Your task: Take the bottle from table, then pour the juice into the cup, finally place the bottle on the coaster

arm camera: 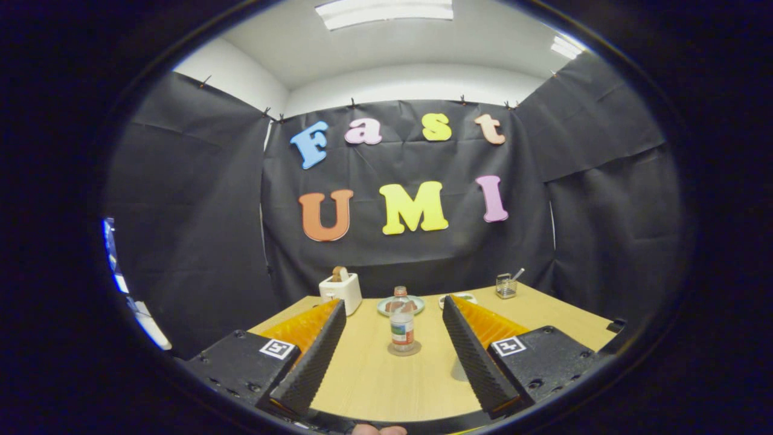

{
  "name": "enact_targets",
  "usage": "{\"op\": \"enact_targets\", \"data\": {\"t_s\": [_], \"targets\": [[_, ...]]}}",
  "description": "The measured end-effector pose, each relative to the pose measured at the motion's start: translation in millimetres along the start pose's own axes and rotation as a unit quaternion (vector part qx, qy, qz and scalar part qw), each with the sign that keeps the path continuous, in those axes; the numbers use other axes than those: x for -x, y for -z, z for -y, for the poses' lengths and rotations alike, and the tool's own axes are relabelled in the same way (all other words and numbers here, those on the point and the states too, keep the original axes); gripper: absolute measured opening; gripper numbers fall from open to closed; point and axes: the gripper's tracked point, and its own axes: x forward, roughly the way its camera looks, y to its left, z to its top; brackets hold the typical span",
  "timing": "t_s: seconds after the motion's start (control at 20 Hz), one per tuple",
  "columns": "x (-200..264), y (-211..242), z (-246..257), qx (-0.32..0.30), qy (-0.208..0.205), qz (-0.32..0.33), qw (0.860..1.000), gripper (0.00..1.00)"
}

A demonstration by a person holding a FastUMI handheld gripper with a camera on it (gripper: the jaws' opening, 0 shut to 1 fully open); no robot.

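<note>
A small clear bottle (401,326) with a coloured label stands upright on a round brown coaster (404,349) in the middle of the wooden table (374,380). My gripper (394,304) is open, with its two fingers spread wide on either side of the bottle. Neither finger touches the bottle, which stands between and slightly ahead of them. A faint, see-through shape (459,368) sits against the inner side of the right finger; it may be a cup, but it is too faint to tell.
A white toaster (341,291) with a slice in it stands at the table's far left. A plate (416,305) lies behind the bottle, and a second dish (459,297) to its right. A glass holder (506,286) with a utensil stands far right.
</note>
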Motion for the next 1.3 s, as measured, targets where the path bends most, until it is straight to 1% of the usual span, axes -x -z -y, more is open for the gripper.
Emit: {"op": "enact_targets", "data": {"t_s": [0.15, 0.35, 0.85, 1.3], "targets": [[9.7, -2.0, -4.3, 0.02, -0.001, 0.002, 1.0, 1.0], [18.1, 1.6, -9.0, 0.013, -0.01, 0.0, 1.0, 1.0], [20.4, 0.7, -3.7, 0.011, -0.005, 0.003, 1.0, 1.0], [23.6, -6.1, -4.4, 0.012, -0.01, 0.013, 1.0, 1.0]]}}
